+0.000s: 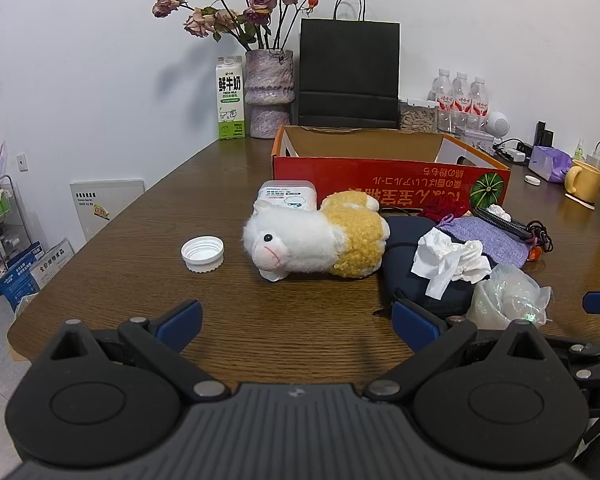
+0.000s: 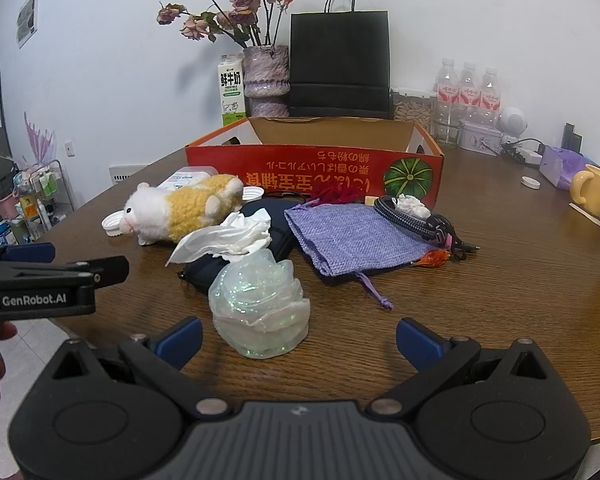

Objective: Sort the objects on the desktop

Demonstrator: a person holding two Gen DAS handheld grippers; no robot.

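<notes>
At the upper middle of the left wrist view stands a milk carton [image 1: 231, 98] printed with large dark characters 鲜牛奶 and, under them, the small words FRESH MILK above a green band; the finer print cannot be read. The red cardboard box [image 1: 380, 178] at the middle of the frame carries yellow Japanese lettering that stands upside down beside a picture of a green pumpkin. The three water bottles [image 1: 462, 96] at the upper right wear red labels too small to read. At the left edge of the right wrist view, the black body of the left gripper [image 2: 28, 252] bears white lettering: GenRobot.AI
</notes>
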